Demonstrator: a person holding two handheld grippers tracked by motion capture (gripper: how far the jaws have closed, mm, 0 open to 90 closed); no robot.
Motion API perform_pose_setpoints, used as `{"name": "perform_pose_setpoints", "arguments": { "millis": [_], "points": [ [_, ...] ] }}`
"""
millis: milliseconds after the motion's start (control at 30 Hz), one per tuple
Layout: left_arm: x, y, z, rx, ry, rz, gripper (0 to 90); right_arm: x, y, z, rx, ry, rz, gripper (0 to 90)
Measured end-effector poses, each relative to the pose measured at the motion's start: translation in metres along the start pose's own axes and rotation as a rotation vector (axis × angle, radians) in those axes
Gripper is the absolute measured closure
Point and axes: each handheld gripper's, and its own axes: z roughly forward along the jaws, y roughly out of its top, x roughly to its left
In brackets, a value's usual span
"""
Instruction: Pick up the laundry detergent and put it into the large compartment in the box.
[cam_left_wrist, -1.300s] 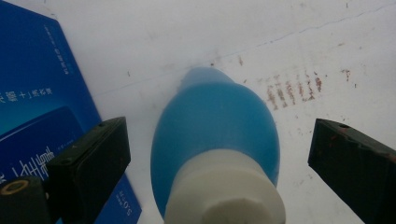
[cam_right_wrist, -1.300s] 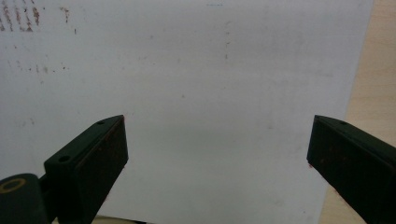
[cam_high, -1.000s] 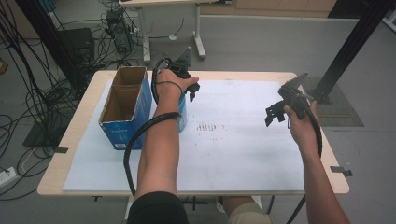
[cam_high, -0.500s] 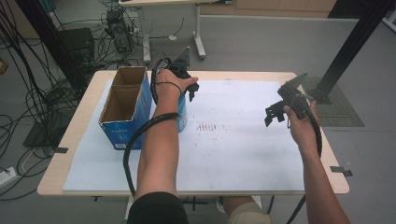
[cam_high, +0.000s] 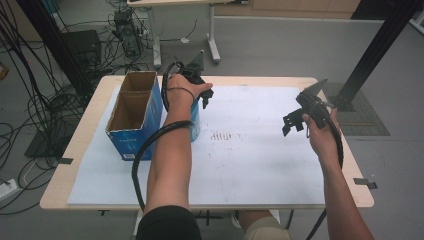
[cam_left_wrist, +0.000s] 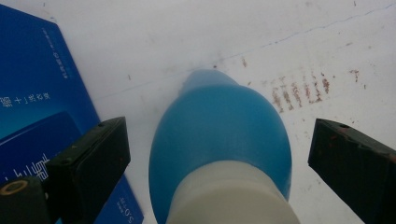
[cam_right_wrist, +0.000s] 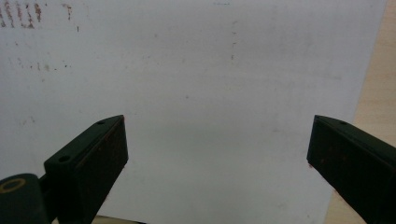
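Observation:
A blue bottle (cam_left_wrist: 219, 130) with a white cap (cam_left_wrist: 233, 196) stands upright on the white sheet, right beside a blue cardboard box (cam_left_wrist: 32, 107). My left gripper (cam_left_wrist: 219, 135) hovers directly over the bottle, open, with one jaw on either side of it and neither touching. In the high view the left gripper (cam_high: 202, 97) sits above the bottle (cam_high: 196, 125), which my hand and forearm mostly hide. My right gripper (cam_high: 292, 122) hangs open over the right part of the sheet; in its own view the right gripper (cam_right_wrist: 217, 135) has nothing between its jaws.
The open-topped blue box (cam_high: 132, 115) stands at the table's left. A white sheet (cam_high: 250, 165) covers most of the wooden table (cam_high: 360, 185), with reddish-brown marks (cam_high: 222, 136) near its middle. Cables and equipment lie on the floor to the left and behind.

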Motion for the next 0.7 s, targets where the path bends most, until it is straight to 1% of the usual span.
{"name": "perform_pose_setpoints", "arguments": {
  "millis": [233, 333, 433, 700],
  "points": [
    [0.0013, -0.001, -0.0022, -0.005, 0.0, 0.0, 5.5, 0.0003, -0.0001, -0.0009, -0.003, -0.001, -0.001, 5.3],
    [0.0001, -0.003, -0.0034, -0.017, 0.006, -0.001, 5.5, 0.0006, 0.0, -0.0009, -0.003, 0.0, -0.001, 5.4],
    [-0.0002, -0.0024, -0.0036, -0.012, 0.006, 0.004, 5.4, 0.0011, 0.0001, -0.0007, -0.001, -0.001, -0.002, 5.3],
    [-0.0019, -0.0036, -0.0057, -0.021, 0.009, 0.008, 5.4, 0.0024, -0.0009, -0.0014, -0.007, -0.002, -0.004, 5.3]
  ]
}}
